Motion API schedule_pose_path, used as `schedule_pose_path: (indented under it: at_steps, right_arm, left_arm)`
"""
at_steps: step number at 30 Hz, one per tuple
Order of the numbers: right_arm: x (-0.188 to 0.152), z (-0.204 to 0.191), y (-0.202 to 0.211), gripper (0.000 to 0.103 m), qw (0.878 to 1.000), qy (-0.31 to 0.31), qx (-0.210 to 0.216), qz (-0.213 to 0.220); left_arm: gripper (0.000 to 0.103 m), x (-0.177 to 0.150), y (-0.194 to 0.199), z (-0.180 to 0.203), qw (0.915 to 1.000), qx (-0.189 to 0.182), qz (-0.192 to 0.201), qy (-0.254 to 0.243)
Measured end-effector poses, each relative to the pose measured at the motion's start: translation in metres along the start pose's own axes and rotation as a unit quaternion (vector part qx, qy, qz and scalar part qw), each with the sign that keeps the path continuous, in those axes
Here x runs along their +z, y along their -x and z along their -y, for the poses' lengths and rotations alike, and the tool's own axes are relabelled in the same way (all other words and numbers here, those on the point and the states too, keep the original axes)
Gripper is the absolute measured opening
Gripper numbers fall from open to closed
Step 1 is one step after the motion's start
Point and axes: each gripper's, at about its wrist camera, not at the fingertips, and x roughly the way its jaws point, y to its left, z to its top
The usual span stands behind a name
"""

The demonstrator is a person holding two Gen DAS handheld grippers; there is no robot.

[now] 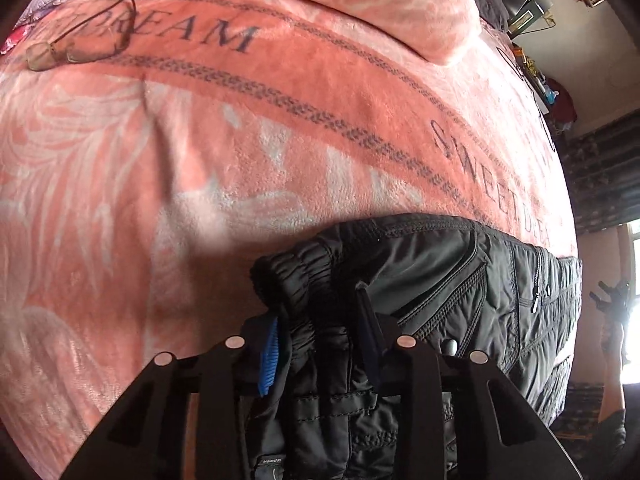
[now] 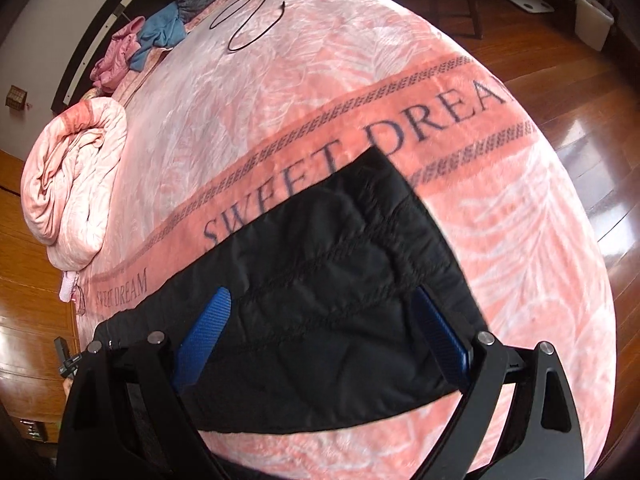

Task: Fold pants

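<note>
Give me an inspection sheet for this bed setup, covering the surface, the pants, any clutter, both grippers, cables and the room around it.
Surface: pink plush blanket printed SWEET DREAM covering the bed.
Job's things: black quilted pants lying on the blanket; elastic waistband bunched at the left gripper.
Clutter: eyeglasses on the blanket; rolled pink quilt; pink and blue garments at the far edge.
Grippers: left gripper shut on the pants; right gripper open over the pants, fingers spread and clear of the cloth.
Cables: thin black cord looped on the blanket's far end.
Surroundings: glossy wooden floor, dark wooden stool, white bin.
</note>
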Motion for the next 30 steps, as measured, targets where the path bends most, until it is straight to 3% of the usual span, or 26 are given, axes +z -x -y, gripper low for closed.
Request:
schedule_pose_path:
  at_steps: [5, 12, 14, 15, 17, 20, 21, 26, 30]
  right_arm:
    - [0.042, 0.014, -0.036, 0.092, 0.999, 0.013, -0.043, -0.019]
    - [0.066, 0.014, -0.082, 0.091, 0.997, 0.037, -0.040, -0.046]
    - [0.064, 0.012, -0.087, 0.064, 0.996, 0.048, -0.045, -0.052]
    - [0.063, 0.011, -0.086, 0.057, 0.996, 0.054, -0.049, -0.050]
    - [0.061, 0.012, -0.078, 0.015, 0.997, 0.055, -0.032, -0.052]
    - [0.054, 0.002, -0.056, 0.010, 0.996, 0.072, -0.035, -0.031]
    - [0.050, -0.003, -0.047, 0.010, 0.996, 0.077, -0.040, -0.021]
    - [0.035, -0.023, 0.022, 0.009, 0.995, 0.085, -0.032, 0.038]
    - [0.006, -0.036, 0.082, 0.009, 0.992, 0.097, -0.026, 0.082]
  left_arm:
    - [0.030, -0.001, -0.004, 0.006, 0.9995, 0.028, 0.010, -0.011]
    - [0.029, -0.002, -0.006, 0.005, 0.9993, 0.031, 0.019, 0.008]
    - [0.029, -0.003, -0.005, 0.007, 0.9990, 0.040, 0.020, 0.007]
    - [0.028, -0.003, -0.004, 0.008, 0.9988, 0.044, 0.021, 0.008]
    - [0.024, -0.005, -0.003, 0.014, 0.9978, 0.060, 0.027, 0.006]
    - [0.019, -0.007, 0.000, 0.029, 0.9953, 0.087, 0.040, -0.009]
    - [0.008, -0.009, 0.002, 0.031, 0.9948, 0.091, 0.045, -0.009]
    - [0.007, -0.014, 0.030, 0.038, 0.9925, 0.098, 0.073, 0.000]
    - [0.007, -0.022, 0.064, 0.050, 0.9909, 0.081, 0.108, -0.005]
